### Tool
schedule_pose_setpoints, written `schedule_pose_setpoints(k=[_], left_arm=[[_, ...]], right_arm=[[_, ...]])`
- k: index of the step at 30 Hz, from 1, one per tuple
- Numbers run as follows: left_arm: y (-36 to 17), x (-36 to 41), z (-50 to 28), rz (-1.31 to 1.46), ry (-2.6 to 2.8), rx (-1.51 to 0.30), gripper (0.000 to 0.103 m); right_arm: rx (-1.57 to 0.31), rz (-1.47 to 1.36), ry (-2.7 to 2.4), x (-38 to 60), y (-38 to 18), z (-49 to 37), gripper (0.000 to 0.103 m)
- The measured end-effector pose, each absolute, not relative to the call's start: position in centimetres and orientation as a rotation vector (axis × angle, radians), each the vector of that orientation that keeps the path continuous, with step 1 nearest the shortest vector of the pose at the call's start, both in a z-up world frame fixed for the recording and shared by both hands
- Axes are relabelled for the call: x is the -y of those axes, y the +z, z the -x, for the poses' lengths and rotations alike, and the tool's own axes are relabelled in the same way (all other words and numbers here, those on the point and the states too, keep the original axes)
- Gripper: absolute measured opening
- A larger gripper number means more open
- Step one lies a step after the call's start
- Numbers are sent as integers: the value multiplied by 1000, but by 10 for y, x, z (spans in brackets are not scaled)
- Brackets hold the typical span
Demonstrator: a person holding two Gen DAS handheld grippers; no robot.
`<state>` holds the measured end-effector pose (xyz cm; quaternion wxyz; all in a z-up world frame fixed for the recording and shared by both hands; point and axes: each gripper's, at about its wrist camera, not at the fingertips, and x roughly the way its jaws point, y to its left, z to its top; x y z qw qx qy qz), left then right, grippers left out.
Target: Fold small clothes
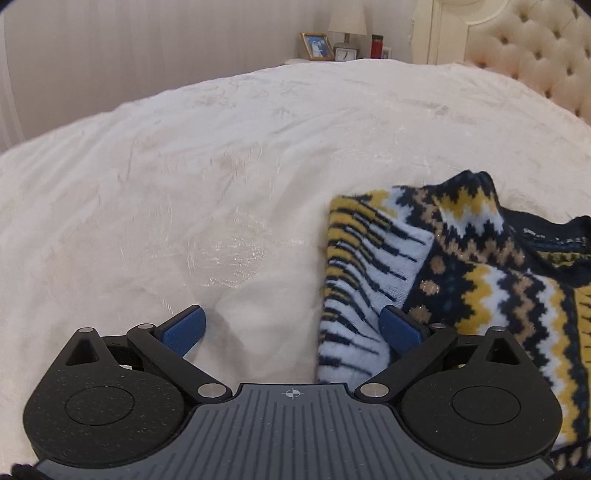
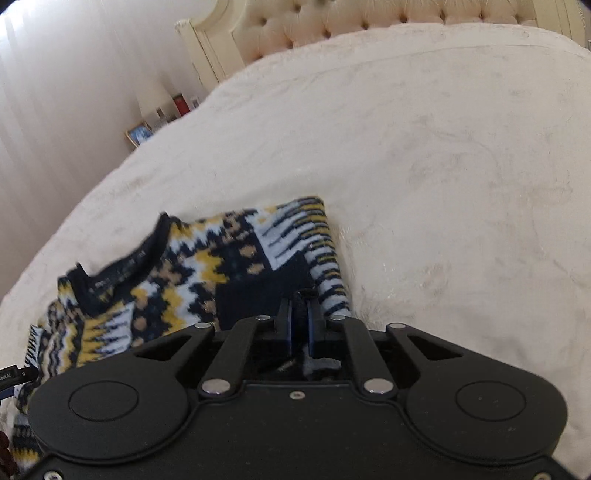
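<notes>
A patterned knit sweater [image 2: 192, 266] in navy, yellow and white lies on the cream bedspread [image 1: 184, 166] of a bed with a tufted headboard [image 2: 332, 22], its sleeves already folded in over the body.

The right gripper [image 2: 300, 325] has its jaws nearly closed on a dark fold of the sweater, the navy cuff by the look of it, probably to lay that sleeve flat across the chest.

The left gripper [image 1: 293, 332] hovers at the opposite sleeve edge with its jaws wide open; one blue pad [image 1: 400, 332] touches or overlaps the striped knit (contact is hard to judge), the other stands over bare bedspread. It seems placed to pinch that edge for the next fold.

A nightstand with a lamp [image 1: 347, 18] and picture frame [image 1: 316, 46] sits beyond.
</notes>
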<state>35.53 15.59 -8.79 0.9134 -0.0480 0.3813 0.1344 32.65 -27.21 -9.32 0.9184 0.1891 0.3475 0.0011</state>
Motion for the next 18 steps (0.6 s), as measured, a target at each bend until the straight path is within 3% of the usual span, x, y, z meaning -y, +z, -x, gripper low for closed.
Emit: schedule_pose_setpoints(k=[4,6,10,12,18], left_arm=[[-91,-157,-350,110,275,-743,103],[-93,-157,-345,114,273,-720,103],[-94,-161,-338,150,245,-695,103],[-94,-164,-339,164,233,-699,103],[-88,-168,-337,179,213,-716,101]], right_arm=[[-702,-356,-11,269,-93,-325,23],[-690,-354,-1,266,-93,-325,44],[-656,-348,20,260,-89,-320,64],[-645,-334,17,257,-87,-319,80],[-627,-327,-1,257,-86,-317,81]])
